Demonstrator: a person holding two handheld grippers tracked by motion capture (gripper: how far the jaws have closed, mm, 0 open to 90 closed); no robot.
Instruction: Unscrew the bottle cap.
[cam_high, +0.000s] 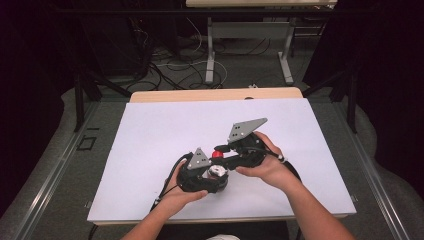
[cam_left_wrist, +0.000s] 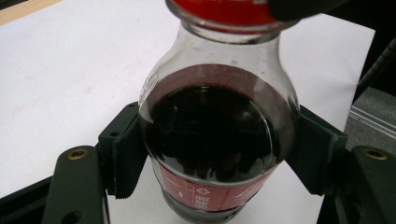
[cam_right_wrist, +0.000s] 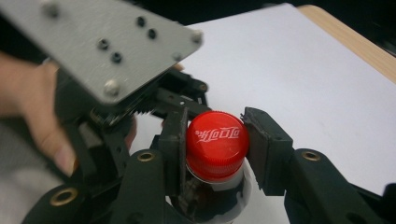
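White paper covered the table (cam_high: 150, 130); the left gripper (cam_left_wrist: 210, 154) clamped the cola bottle (cam_left_wrist: 210, 135) upright by its belly, while the right gripper (cam_right_wrist: 215, 144) squeezed its red cap (cam_right_wrist: 215, 142) directly above.

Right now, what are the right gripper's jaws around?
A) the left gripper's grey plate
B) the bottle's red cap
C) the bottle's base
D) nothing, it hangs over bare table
B: in the right gripper view the right gripper has a jaw on each side of the red cap of the bottle, while the left gripper clamps the bottle's body lower down.
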